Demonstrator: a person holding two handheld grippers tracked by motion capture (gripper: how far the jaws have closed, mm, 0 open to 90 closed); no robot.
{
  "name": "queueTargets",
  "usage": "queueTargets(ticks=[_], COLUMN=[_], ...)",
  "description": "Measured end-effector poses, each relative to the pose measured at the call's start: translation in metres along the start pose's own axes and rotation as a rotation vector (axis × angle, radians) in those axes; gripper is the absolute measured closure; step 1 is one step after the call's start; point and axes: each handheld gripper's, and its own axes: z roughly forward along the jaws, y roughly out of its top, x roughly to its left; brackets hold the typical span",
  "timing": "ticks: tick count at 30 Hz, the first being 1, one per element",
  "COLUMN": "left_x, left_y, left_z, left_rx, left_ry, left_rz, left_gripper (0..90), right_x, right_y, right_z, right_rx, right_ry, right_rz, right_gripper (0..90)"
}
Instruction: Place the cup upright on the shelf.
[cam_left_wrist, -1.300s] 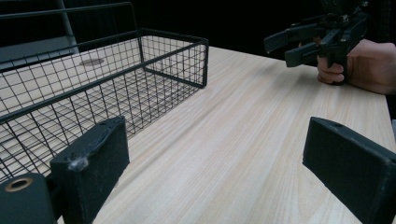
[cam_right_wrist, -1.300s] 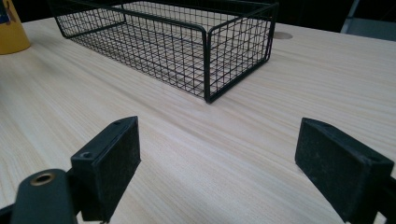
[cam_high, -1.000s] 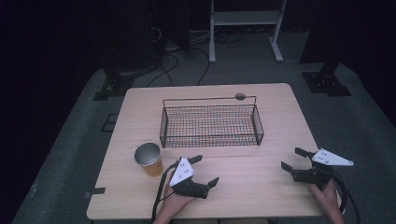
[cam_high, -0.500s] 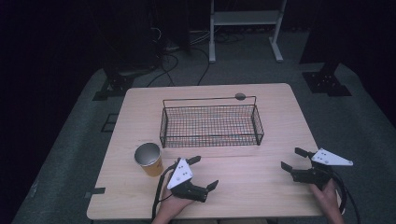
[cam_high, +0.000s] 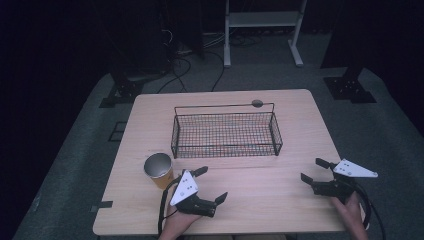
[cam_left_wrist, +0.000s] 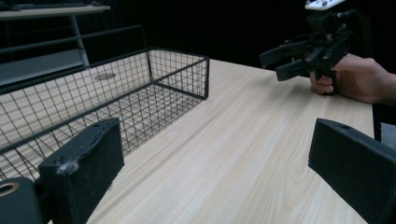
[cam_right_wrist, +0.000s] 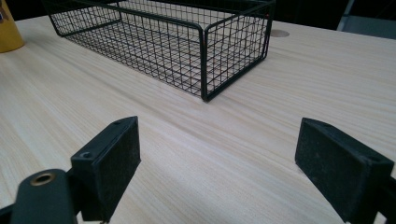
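Left gripper (cam_high: 210, 184), jaws just opened wide and empty, right of the cup (cam_high: 159, 170); right gripper (cam_high: 314, 170) farther right, wide open, empty.

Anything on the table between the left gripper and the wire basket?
No. In the high view, only bare wood separates the left gripper from the basket; the cup stands off to its side.

A yellow cup (cam_high: 159, 170) stands upright and open-topped near the surface's front left. Just behind and to its right sits a black wire basket (cam_high: 226, 131), rectangular, mid-surface.
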Motion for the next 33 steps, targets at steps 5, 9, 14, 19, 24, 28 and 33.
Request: queueTargets(ticks=[5, 9, 14, 19, 24, 28, 33], left_x=[-0.001, -0.001, 0.001, 0.005, 0.011, 0.013, 0.018], left_y=[0.003, 0.004, 0.006, 0.010, 0.012, 0.014, 0.017], left_z=[-0.004, -0.010, -0.019, -0.029, -0.039, -0.044, -0.052], left_rx=[-0.005, -0.003, -0.001, -0.004, -0.006, -0.004, -0.008], left_ry=[0.011, 0.024, 0.042, 0.059, 0.078, 0.089, 0.105], left_rz=[0.009, 0.015, 0.023, 0.031, 0.038, 0.050, 0.056], left_gripper=[2.8, 2.8, 2.8, 2.8, 2.8, 2.7, 2.6], right_x=[0.000, 0.000, 0.000, 0.000, 0.000, 0.000, 0.000], right_y=[0.000, 0.000, 0.000, 0.000, 0.000, 0.000, 0.000], right_z=[0.000, 0.000, 0.000, 0.001, 0.001, 0.001, 0.001], right_rx=[0.000, 0.001, 0.001, 0.002, 0.002, 0.002, 0.002], right_ry=[0.000, -0.001, -0.001, -0.002, -0.002, -0.002, -0.002], right_rz=[0.001, 0.000, 0.000, 0.001, 0.001, 0.001, 0.001], right_gripper=[13.1, 13.2, 13.2, 13.1, 13.2, 13.1, 13.2])
